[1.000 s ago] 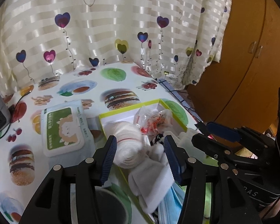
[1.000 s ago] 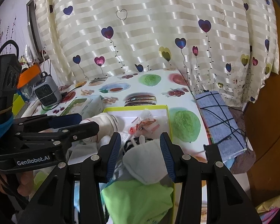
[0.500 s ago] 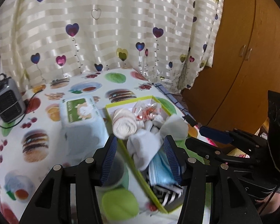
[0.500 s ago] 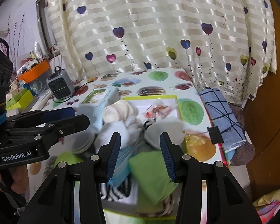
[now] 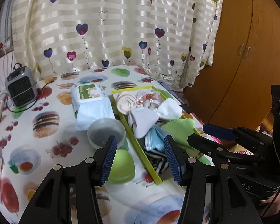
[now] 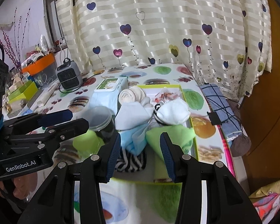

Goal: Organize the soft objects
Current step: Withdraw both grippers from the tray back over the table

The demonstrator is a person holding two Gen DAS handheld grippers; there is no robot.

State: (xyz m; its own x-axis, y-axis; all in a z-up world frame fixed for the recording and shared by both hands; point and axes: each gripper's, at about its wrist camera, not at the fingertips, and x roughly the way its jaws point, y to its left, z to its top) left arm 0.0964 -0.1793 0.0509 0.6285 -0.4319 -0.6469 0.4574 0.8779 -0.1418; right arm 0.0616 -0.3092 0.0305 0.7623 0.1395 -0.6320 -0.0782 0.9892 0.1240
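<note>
- On bench (image 5: 46, 136), near right: tray (image 5: 138, 149) heaped with socks (image 5: 142, 120).
- Left claw (image 5: 140, 157) apart, empty.
- Right claw (image 6: 140, 154) apart, empty.

One tray (image 5: 134, 147) on the table, one cream roll (image 5: 126, 102), two white socks (image 5: 169, 108), one green cloth (image 5: 179, 128), one blue mask (image 5: 155, 140), one striped sock (image 5: 156, 159). Beside it: one wipes pack (image 5: 91, 103), one tub (image 5: 106, 133), one green lid (image 5: 122, 167), one heater (image 5: 20, 88).

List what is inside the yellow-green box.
The yellow-green box holds a rolled cream cloth, white socks, a pale blue cloth, a green cloth, striped fabric and a clear packet. Its floor beneath the pile is mostly covered.
</note>
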